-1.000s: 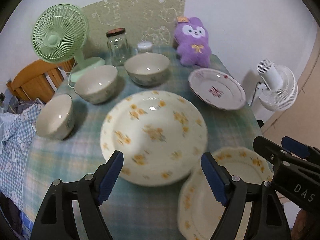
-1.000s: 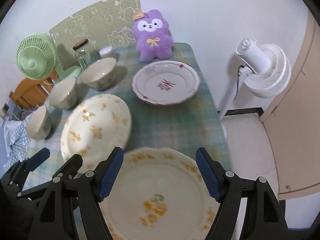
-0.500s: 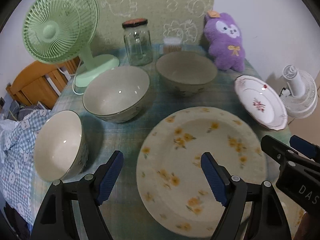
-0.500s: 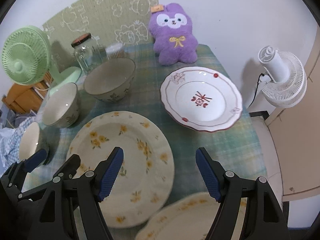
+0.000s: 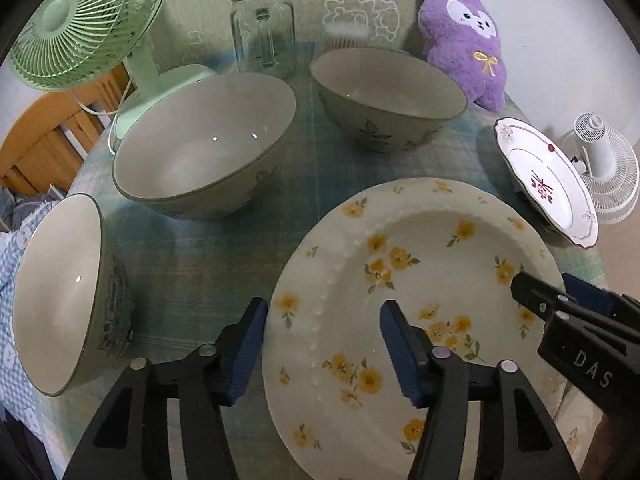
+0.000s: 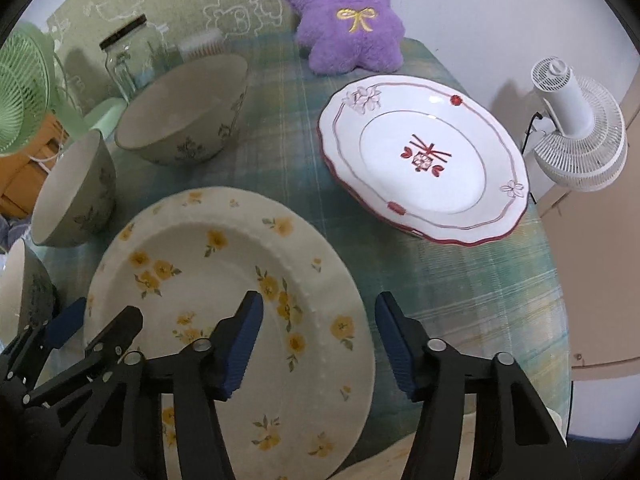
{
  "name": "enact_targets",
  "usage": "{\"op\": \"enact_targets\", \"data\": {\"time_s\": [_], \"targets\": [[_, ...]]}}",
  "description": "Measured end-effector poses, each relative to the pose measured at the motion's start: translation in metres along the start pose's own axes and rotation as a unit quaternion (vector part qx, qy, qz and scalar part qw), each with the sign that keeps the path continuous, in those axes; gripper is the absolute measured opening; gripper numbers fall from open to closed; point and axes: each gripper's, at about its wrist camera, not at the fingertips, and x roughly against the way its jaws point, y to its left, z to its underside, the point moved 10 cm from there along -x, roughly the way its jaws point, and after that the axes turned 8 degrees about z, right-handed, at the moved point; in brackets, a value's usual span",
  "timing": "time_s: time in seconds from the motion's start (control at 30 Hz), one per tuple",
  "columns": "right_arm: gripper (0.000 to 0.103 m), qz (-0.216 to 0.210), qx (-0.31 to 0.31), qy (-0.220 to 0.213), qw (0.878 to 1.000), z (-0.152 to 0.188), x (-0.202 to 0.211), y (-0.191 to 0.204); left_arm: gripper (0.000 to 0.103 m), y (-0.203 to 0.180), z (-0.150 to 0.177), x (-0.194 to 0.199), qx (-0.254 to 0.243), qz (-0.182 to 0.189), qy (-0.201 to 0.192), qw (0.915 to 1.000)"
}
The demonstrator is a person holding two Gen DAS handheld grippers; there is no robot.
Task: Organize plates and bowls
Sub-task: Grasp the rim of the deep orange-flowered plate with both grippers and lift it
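Note:
A large cream plate with yellow flowers [image 5: 420, 280] lies on the checked cloth; it also shows in the right wrist view [image 6: 224, 288]. My left gripper [image 5: 320, 344] is open and empty, straddling its left rim. My right gripper [image 6: 316, 340] is open and empty, straddling its right rim. A white plate with red trim [image 6: 424, 164] sits at the right, also visible in the left wrist view [image 5: 548, 184]. Three bowls stand at the left: a near one [image 5: 60, 296], a middle one [image 5: 204, 144] and a far one [image 5: 388, 92]. The edge of another flowered plate [image 6: 420, 452] shows below my right gripper.
A green desk fan [image 5: 84, 24], a glass jar [image 5: 262, 24] and a purple plush toy [image 6: 348, 16] stand along the back of the table. A white floor fan [image 6: 576, 128] stands beyond the table's right edge. A wooden chair [image 5: 36, 140] is at the left.
Both grippers have moved forward and lower over the table, from above the near flowered plate to the two sides of the large flowered plate. Both stay open.

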Motion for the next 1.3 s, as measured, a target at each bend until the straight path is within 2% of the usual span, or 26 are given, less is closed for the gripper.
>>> {"op": "enact_targets", "data": {"time_s": [0.2,0.33,0.8,0.87,1.13,1.3], "targets": [[0.057,0.027,0.007,0.001,1.000,0.000,0.000,0.004,0.055,0.001,-0.002,0.002,0.008,0.007,0.001,0.9999],[0.057,0.019,0.012,-0.008,1.000,-0.001,0.012,0.012,0.055,0.008,-0.002,0.006,0.008,-0.008,0.004,0.9999],[0.057,0.030,-0.009,-0.029,0.999,0.006,0.057,0.010,0.055,0.007,0.003,0.045,-0.010,0.001,-0.014,0.9998],[0.053,0.034,-0.014,-0.031,0.999,0.008,0.060,0.008,0.055,0.006,0.005,0.048,-0.015,0.000,-0.017,0.9997],[0.050,0.030,-0.026,-0.023,0.999,0.020,0.050,0.012,0.054,0.015,0.012,0.044,-0.015,-0.012,-0.019,0.9996],[0.047,0.031,-0.022,-0.023,0.999,0.016,0.037,0.017,0.054,0.024,0.013,0.032,-0.004,-0.012,-0.017,0.9998]]}}
